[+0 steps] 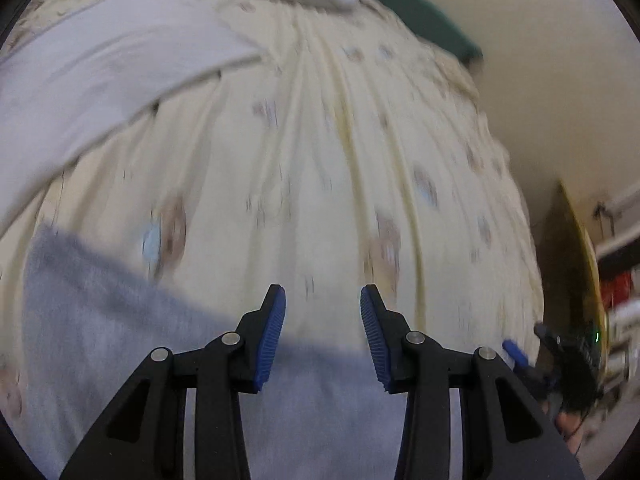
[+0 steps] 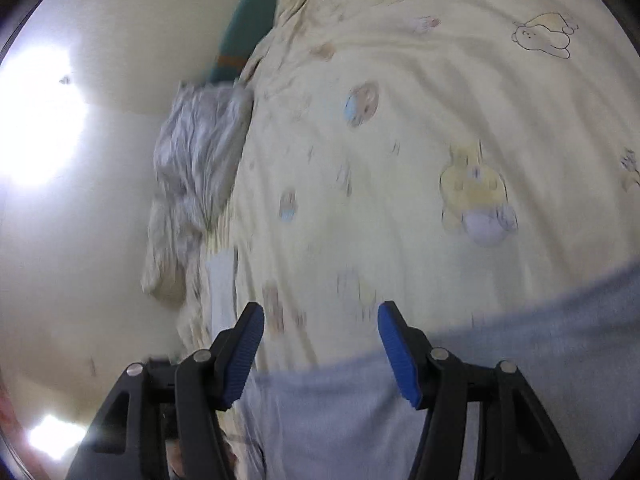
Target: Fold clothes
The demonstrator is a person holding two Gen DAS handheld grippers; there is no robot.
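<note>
A grey garment (image 1: 120, 340) lies flat on a pale yellow cartoon-print bed sheet (image 1: 320, 160). My left gripper (image 1: 323, 300) is open and empty, hovering over the garment's far edge. In the right wrist view the same grey garment (image 2: 460, 392) spreads across the bottom, and my right gripper (image 2: 321, 316) is open and empty above its edge on the sheet (image 2: 400, 140). The right gripper's blue pads also show at the right edge of the left wrist view (image 1: 516, 354). A white garment (image 1: 100, 92) lies on the sheet at the upper left.
A crumpled grey-white cloth (image 2: 200, 148) sits at the bed's far edge by the wall. A green cushion (image 1: 428, 20) rests by the wall; it also shows in the right wrist view (image 2: 248, 28). Shelves with clutter (image 1: 612, 300) stand beyond the bed's right edge.
</note>
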